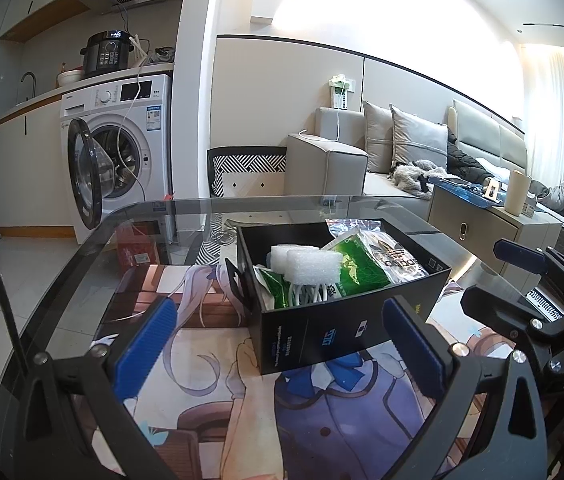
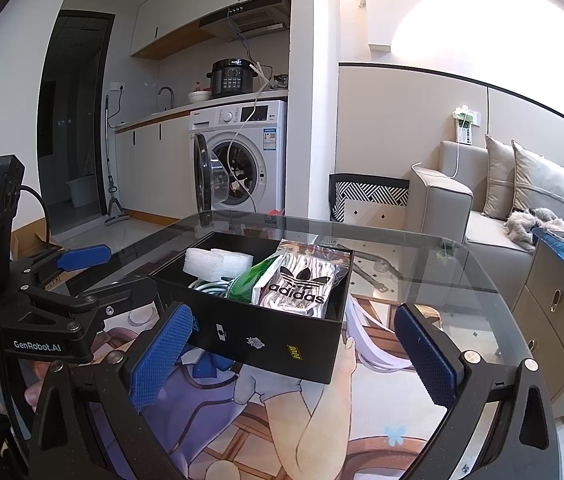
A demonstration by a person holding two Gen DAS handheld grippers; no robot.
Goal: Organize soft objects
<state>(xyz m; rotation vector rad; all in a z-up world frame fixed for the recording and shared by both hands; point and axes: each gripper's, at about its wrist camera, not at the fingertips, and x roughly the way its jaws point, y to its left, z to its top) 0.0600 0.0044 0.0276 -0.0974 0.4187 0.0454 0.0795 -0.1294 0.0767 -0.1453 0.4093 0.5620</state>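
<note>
Left gripper (image 1: 277, 344): nearest us; its jaws stood spread and empty.
Right gripper (image 2: 294, 356): likewise spread, holding nothing.
Glass table (image 2: 422, 248): carried the printed mat (image 2: 322, 420).
Black box (image 2: 265, 336): straight ahead of both grippers; we judged neither nearer.
Adidas bag (image 2: 302, 288), green packet (image 1: 356, 268), foam blocks (image 1: 306, 262): already inside.

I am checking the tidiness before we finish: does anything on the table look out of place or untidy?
Mostly tidy. The white foam blocks and the adidas bag stick up above the rim of the black box, so the contents are piled loosely. Nothing looks spilled on the mat.
</note>
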